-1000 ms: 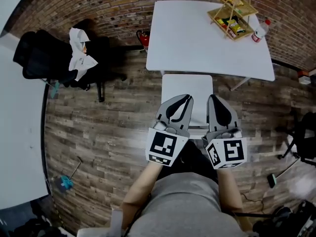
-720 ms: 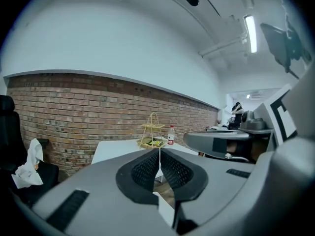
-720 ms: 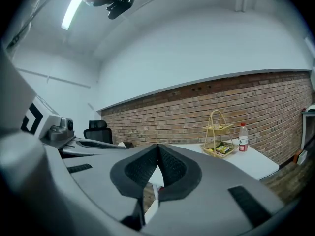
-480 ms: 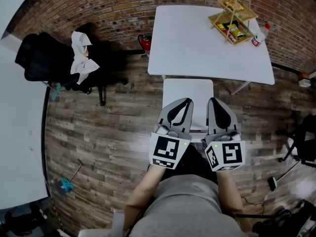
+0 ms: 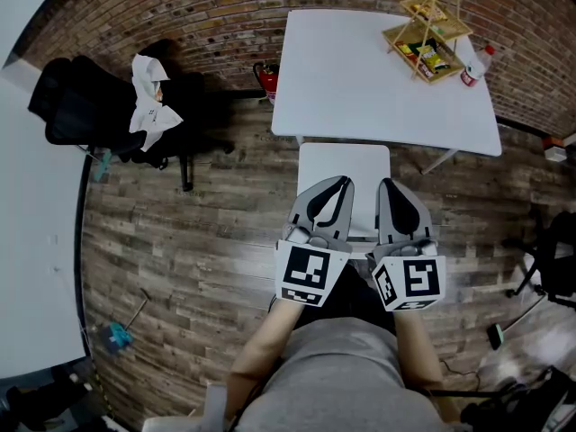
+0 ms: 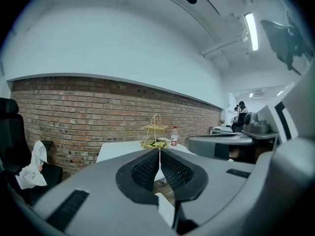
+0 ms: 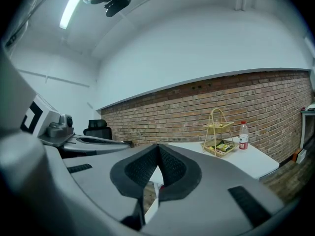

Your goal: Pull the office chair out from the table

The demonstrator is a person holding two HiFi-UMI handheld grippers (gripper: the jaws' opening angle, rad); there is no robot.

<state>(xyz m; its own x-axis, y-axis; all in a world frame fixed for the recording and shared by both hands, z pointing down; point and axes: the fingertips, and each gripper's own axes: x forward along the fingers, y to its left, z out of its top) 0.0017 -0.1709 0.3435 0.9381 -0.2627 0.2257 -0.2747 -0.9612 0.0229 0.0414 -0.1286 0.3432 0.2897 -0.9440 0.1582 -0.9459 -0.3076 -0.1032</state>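
A white square chair seat (image 5: 344, 162) stands just in front of the white table (image 5: 360, 70), apart from its near edge. My left gripper (image 5: 340, 181) and right gripper (image 5: 389, 184) hover side by side over the seat's near half and point toward the table. Both are shut, with nothing between the pads. In the left gripper view the left gripper (image 6: 159, 150) has its ribbed pads pressed together. The right gripper (image 7: 158, 145) looks the same in the right gripper view. A black office chair (image 5: 99, 106) with a white cloth (image 5: 148, 97) on it stands far left by the brick wall.
A yellow wire basket (image 5: 425, 32) with snacks and a bottle (image 5: 470, 64) sit at the table's far right corner. A red object (image 5: 267, 75) stands by the wall. A white counter edge (image 5: 36, 241) runs along the left, and dark equipment (image 5: 553, 259) is at the right.
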